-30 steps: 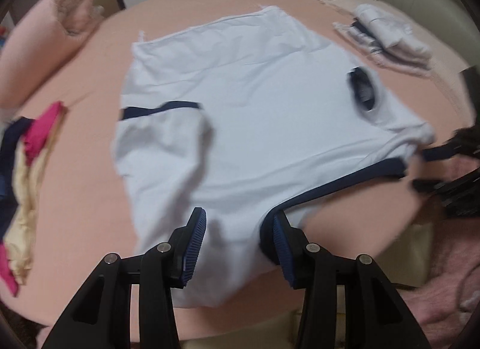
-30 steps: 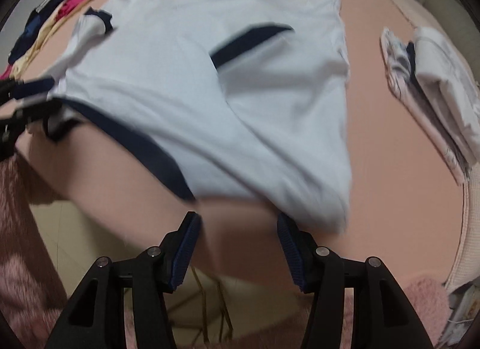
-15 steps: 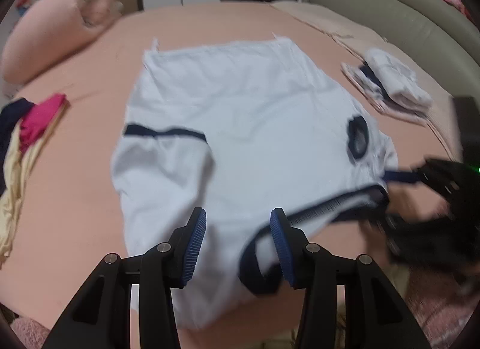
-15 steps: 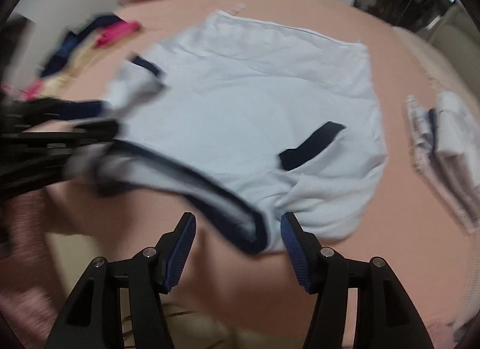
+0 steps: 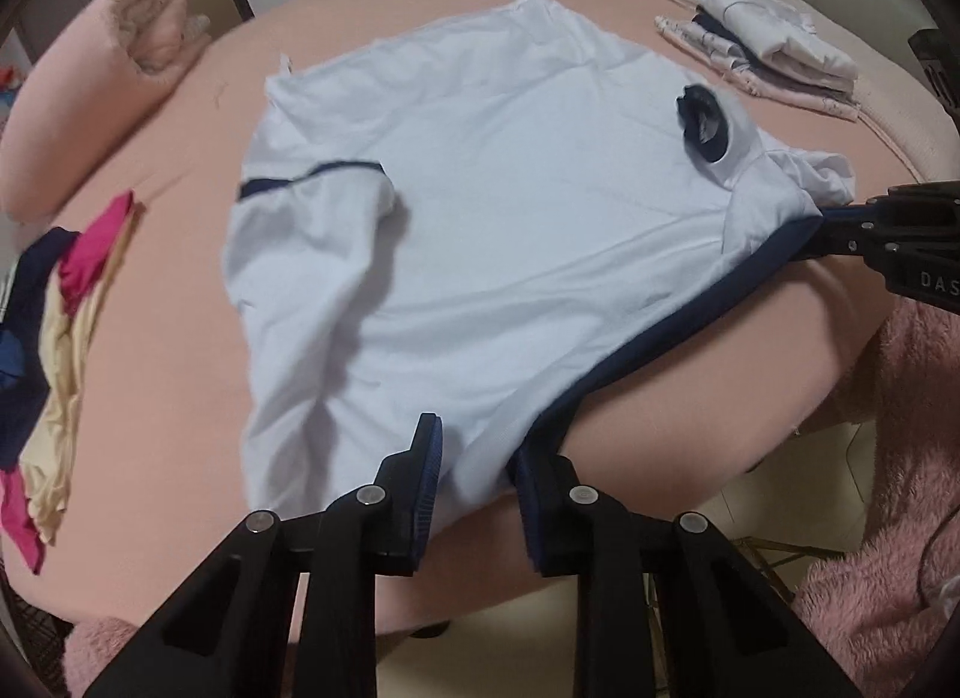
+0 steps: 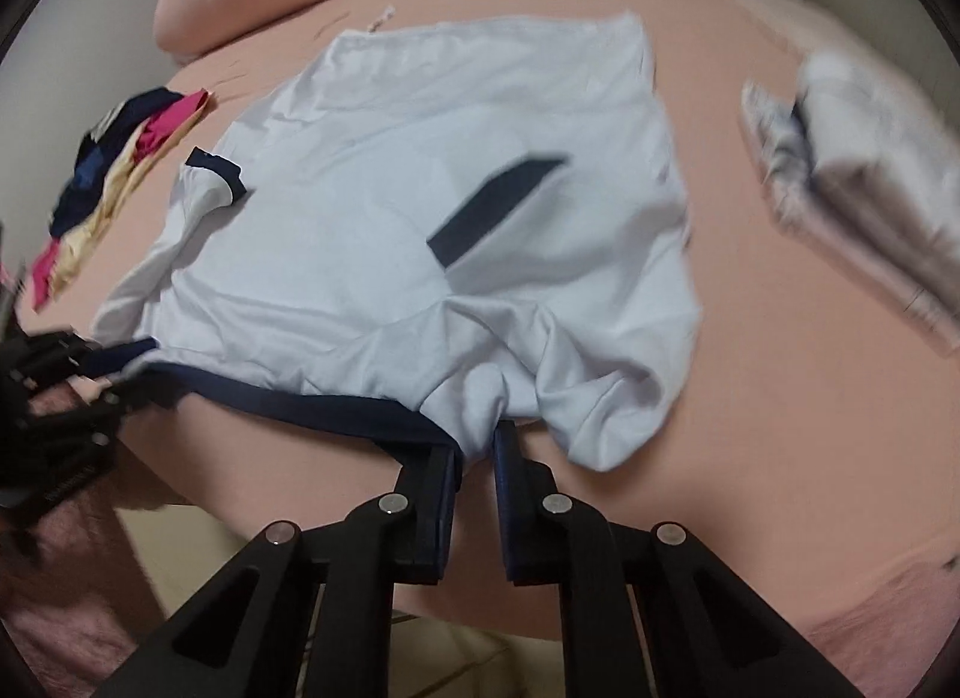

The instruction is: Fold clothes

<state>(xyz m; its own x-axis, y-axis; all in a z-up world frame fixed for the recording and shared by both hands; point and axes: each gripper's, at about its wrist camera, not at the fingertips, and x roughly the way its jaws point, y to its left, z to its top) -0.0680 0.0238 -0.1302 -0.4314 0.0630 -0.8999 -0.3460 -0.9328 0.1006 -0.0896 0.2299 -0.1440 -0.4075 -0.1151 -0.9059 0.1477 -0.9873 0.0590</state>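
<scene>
A white T-shirt (image 5: 492, 206) with navy collar and sleeve trim lies spread on the pink bed; it also shows in the right wrist view (image 6: 456, 206). Both sleeves are folded in over the body. My left gripper (image 5: 477, 458) has its jaws partly closed around the shirt's near shoulder edge by the navy collar band (image 5: 660, 332). My right gripper (image 6: 477, 446) is nearly shut, pinching the shirt's other shoulder beside the collar band (image 6: 336, 404). The right gripper also shows in the left wrist view (image 5: 840, 230), and the left gripper in the right wrist view (image 6: 90, 362).
A stack of folded clothes (image 5: 774, 50) lies at the far right of the bed (image 5: 156, 338). A heap of unfolded coloured clothes (image 5: 54, 326) lies at the left. A rolled pink pillow (image 5: 102, 74) sits at the back left. A pink fluffy blanket (image 5: 900, 458) hangs off the near edge.
Both grippers have moved in onto the collar-side edge of the shirt and closed down on it. The right gripper went from wide open to nearly shut on the shoulder.
</scene>
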